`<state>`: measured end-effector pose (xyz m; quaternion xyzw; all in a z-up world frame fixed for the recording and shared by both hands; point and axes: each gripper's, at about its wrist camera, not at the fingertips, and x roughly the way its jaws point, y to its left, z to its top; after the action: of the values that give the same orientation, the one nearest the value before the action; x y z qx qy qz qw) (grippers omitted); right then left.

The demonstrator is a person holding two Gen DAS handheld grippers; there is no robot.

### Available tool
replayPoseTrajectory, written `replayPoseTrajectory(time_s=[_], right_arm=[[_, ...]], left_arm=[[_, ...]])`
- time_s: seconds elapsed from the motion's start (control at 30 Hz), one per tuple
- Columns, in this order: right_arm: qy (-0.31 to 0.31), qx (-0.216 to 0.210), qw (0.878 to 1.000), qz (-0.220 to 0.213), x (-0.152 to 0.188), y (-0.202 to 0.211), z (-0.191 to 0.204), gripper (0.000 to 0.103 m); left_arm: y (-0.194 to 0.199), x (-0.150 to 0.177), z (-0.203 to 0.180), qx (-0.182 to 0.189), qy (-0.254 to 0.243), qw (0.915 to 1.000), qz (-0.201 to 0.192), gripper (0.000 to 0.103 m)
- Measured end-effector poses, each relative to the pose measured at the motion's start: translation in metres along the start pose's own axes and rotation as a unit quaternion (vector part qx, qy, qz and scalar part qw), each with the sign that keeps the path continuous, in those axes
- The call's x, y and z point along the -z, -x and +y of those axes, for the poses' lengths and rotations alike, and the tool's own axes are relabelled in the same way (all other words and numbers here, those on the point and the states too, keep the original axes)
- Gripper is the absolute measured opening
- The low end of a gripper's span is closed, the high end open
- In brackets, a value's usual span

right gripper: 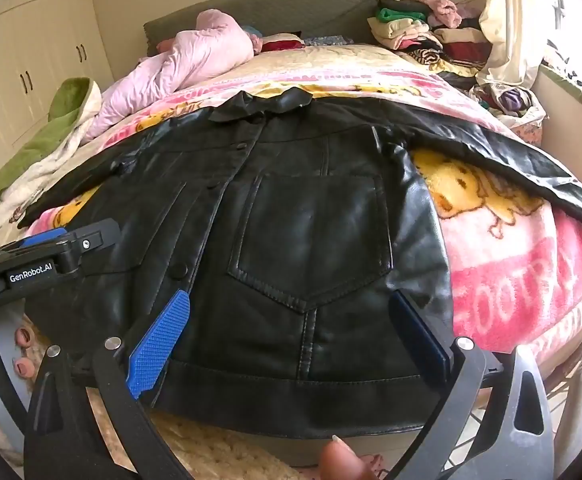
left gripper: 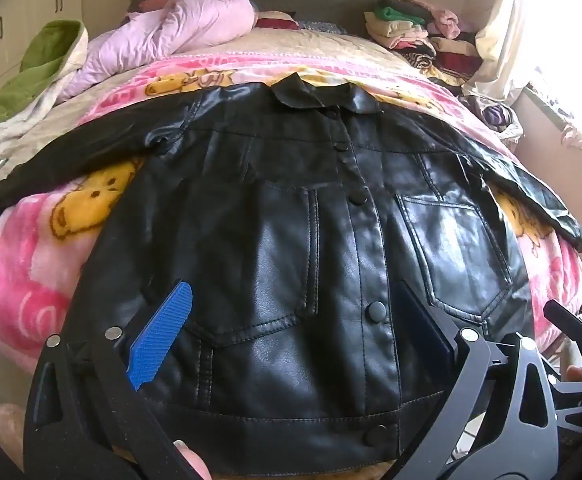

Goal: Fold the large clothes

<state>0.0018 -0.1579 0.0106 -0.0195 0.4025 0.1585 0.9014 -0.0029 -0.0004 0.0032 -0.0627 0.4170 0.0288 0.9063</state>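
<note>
A black leather jacket (left gripper: 291,220) lies front up and buttoned on the bed, collar toward the headboard, both sleeves spread out to the sides. My left gripper (left gripper: 291,320) hovers open over its lower front near the button line, blue pads wide apart and nothing between them. In the right wrist view the jacket (right gripper: 311,232) fills the middle. My right gripper (right gripper: 291,336) stands open above the hem, below the chest pocket (right gripper: 311,240). The left gripper's body (right gripper: 51,256) shows at the left edge there.
The jacket rests on a pink cartoon blanket (left gripper: 23,272). A lilac quilt (left gripper: 179,28) and a green-and-white blanket (left gripper: 31,80) lie at the back left. Folded clothes (left gripper: 411,32) are stacked at the back right beside a curtain (right gripper: 511,20). Wardrobe doors (right gripper: 31,60) stand to the left.
</note>
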Motion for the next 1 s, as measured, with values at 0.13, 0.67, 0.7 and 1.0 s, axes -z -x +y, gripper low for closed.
replayPoseTrajectory(time_s=[0.13, 0.67, 0.7, 1.0], right_arm=[[0.001, 0.001, 1.000, 0.001, -0.0004, 0.0006, -0.0004, 0.099], [0.001, 0.006, 1.000, 0.000, -0.0010, 0.0018, -0.0002, 0.099], [0.001, 0.006, 1.000, 0.000, -0.0011, 0.0018, -0.0002, 0.099], [-0.001, 0.012, 1.000, 0.001, -0.0039, 0.0019, -0.0002, 0.099]], left_arm=[[0.0000, 0.0007, 0.0004, 0.000, 0.001, 1.0000, -0.001, 0.094], [0.0021, -0.0004, 0.0014, 0.002, 0.002, 1.0000, -0.002, 0.094], [0.0030, -0.0006, 0.0012, 0.001, 0.002, 1.0000, -0.001, 0.094], [0.0035, -0.0007, 0.0038, 0.003, 0.002, 1.0000, -0.002, 0.094]])
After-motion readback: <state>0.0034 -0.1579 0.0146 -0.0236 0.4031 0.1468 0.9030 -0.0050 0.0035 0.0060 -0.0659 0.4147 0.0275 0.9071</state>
